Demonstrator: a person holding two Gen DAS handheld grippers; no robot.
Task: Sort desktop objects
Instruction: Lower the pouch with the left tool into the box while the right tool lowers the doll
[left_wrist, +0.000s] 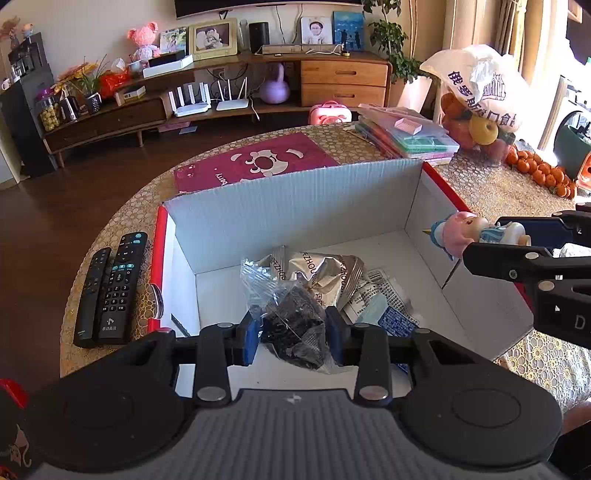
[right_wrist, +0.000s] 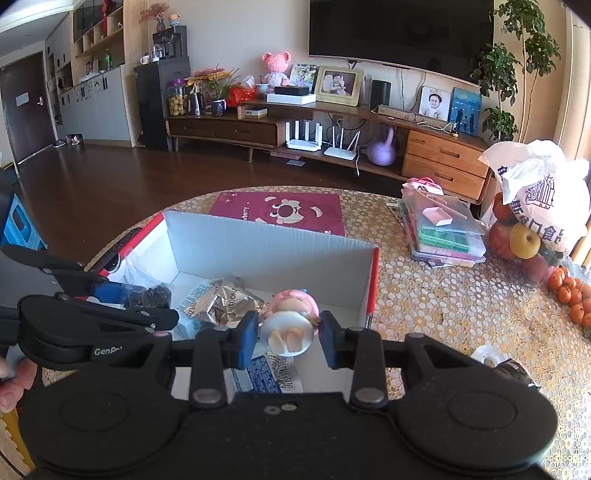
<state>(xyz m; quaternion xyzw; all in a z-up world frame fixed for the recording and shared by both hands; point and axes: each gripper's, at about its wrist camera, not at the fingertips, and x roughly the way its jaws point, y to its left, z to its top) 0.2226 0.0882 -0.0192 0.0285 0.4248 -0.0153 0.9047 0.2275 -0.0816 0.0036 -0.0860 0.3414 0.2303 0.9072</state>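
Hovering over the cardboard box (left_wrist: 295, 206), the left gripper (left_wrist: 293, 332) clamps a clear packet (left_wrist: 291, 325); the right gripper (right_wrist: 288, 338) clamps a doll (right_wrist: 291, 321). Next: release both into the box.

Corrugated cardboard box (left_wrist: 295, 206); crinkled glossy foil packet (left_wrist: 325, 273).

You get bright daylight from the right, glare on the foil packet (left_wrist: 325, 273), sharp focus, and strong fisheye bending with dark corners.
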